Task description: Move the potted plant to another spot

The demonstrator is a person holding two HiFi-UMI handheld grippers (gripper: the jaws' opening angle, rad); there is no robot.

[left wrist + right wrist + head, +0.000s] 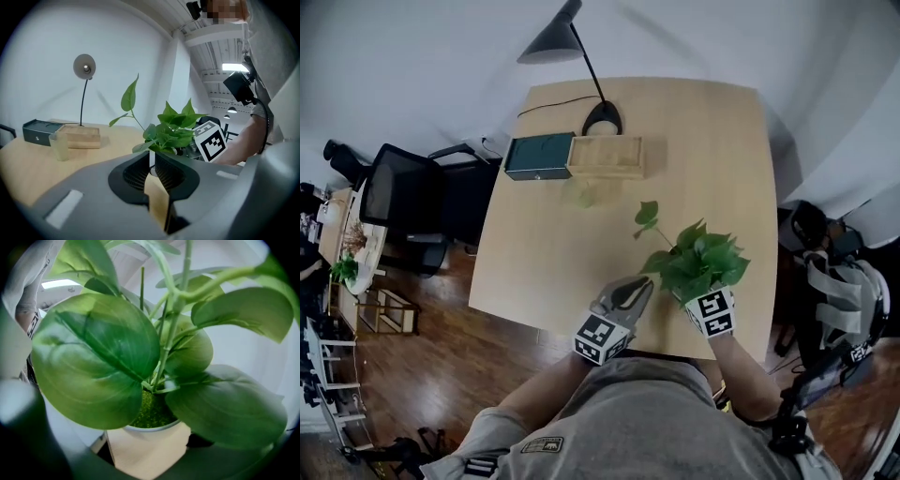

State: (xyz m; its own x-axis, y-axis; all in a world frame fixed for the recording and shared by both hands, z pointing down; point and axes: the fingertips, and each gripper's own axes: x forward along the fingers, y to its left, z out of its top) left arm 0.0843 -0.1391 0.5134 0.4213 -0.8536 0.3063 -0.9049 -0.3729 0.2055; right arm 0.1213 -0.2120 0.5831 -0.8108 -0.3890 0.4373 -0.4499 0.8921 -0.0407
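The potted plant [701, 261] has broad green leaves in a small white pot and stands near the front right of the wooden table [534, 253]. My right gripper [700, 298] is shut on the pot. In the right gripper view the white pot rim [154, 428] sits right between the jaws, a tan pad lies against it, and leaves [98, 357] fill the picture. My left gripper [631, 291] rests just left of the plant, shut with nothing in it. Seen from the left gripper [153, 164], the plant [173, 129] is close ahead.
At the back of the table stand a black desk lamp [602, 117], a dark green box [539, 157] and a wooden box [607, 156]. A translucent cup [586, 194] is in front of them. A black office chair [403, 197] is left of the table.
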